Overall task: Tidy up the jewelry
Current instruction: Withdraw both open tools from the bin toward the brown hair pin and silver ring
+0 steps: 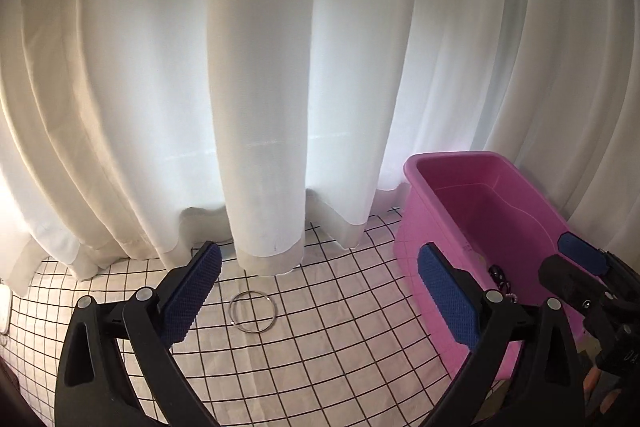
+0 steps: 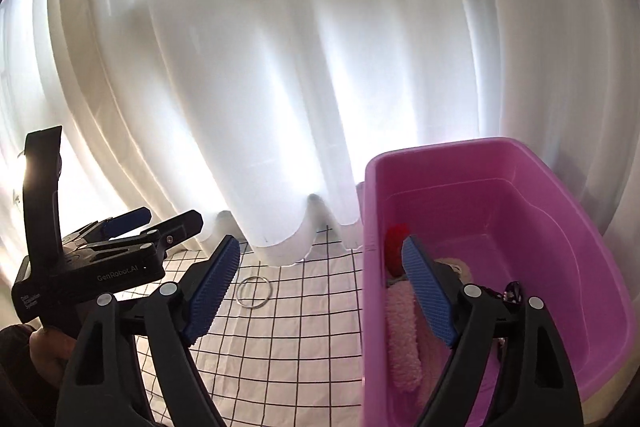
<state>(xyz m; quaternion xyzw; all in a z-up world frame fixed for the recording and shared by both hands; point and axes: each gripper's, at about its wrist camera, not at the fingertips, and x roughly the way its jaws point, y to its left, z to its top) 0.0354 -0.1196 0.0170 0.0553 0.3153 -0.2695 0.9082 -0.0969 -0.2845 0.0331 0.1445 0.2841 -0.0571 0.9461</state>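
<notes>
Both jaws are being held wide apart, nothing being gripped by the left gripper (image 1: pixel 320 287) or the right gripper (image 2: pixel 320 283). A silver bangle (image 1: pixel 253 311) is lying flat on the grid-patterned worktop (image 1: pixel 320 347), well to the left of the pink bin (image 1: pixel 460 211) and just in front of the white curtain (image 1: pixel 260 107). Dark beaded jewelry (image 2: pixel 513 291) is resting inside the pink bin, beside a pink fluffy cloth (image 2: pixel 404 339) and a red item (image 2: pixel 396 247).
</notes>
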